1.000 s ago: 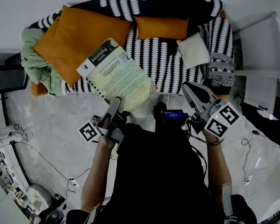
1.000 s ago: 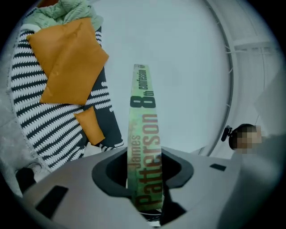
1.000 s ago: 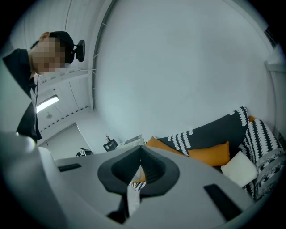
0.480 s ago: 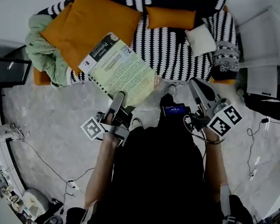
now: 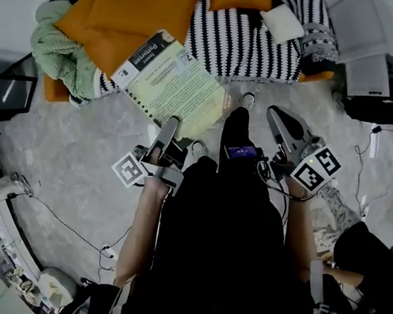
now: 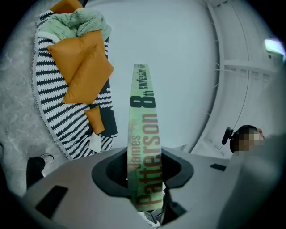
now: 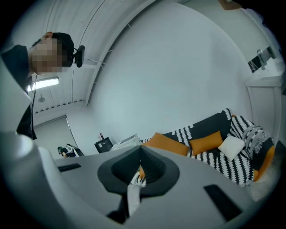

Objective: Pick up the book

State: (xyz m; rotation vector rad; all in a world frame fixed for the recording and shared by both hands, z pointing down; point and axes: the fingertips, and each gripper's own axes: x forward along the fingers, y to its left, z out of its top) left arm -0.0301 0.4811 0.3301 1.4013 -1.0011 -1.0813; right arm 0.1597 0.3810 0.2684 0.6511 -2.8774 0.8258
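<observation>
Left claw (image 5: 169, 124): I am pinching the book (image 5: 173, 88) by its spine edge, so it is hanging level over the floor, clear of the striped sofa (image 5: 234, 35).
Right claw (image 5: 276, 117): I am holding it pressed together, empty, aside.

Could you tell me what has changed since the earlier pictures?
The person has backed away from the sofa, which now sits higher in the head view, taking the book along. The left gripper stays clamped on it; the right gripper stays shut, empty.
</observation>
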